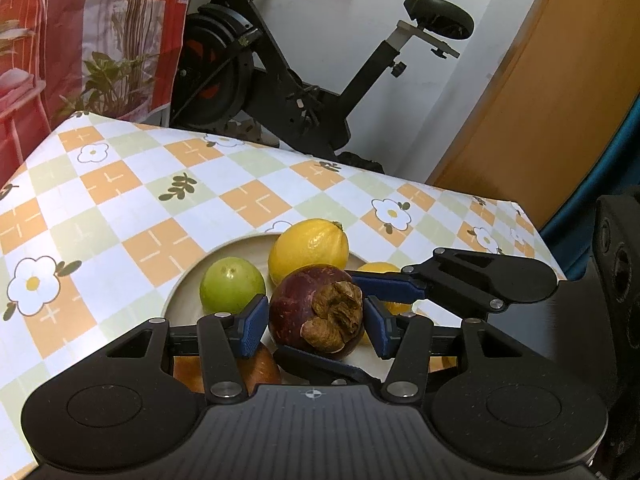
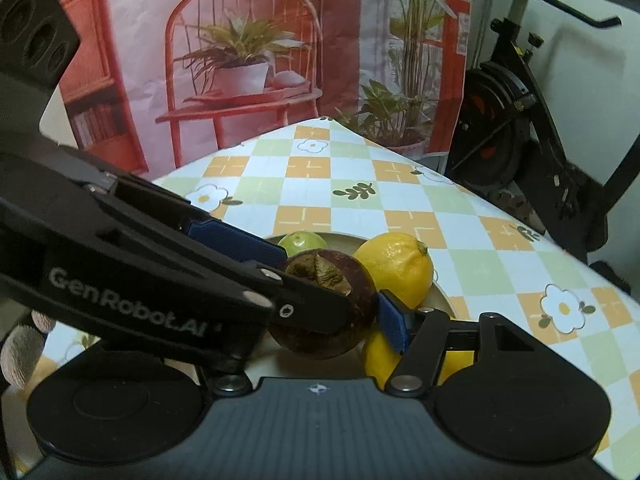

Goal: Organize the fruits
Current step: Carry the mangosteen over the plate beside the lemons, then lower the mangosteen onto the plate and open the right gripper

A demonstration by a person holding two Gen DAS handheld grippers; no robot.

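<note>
Crowding mangosteen (image 1: 316,312): lemon (image 1: 308,248), guava (image 1: 232,289)

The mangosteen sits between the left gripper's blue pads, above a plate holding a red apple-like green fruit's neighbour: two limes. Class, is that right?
Not quite: the neighbours are lemons, not limes. The left wrist view shows the mangosteen between the left gripper pads, with a yellow lemon behind it on the plate.

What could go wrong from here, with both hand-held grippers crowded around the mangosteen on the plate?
1. Both the left hand-held gripper and the right hand-held gripper bracket the same mangosteen; their fingers cross and could collide or jam.
2. The mangosteen is round, so an off-centre squeeze could pop it out onto the plate.
3. The lemon and green fruit sit close by; a nudge could roll them onto the tablecloth.
</note>
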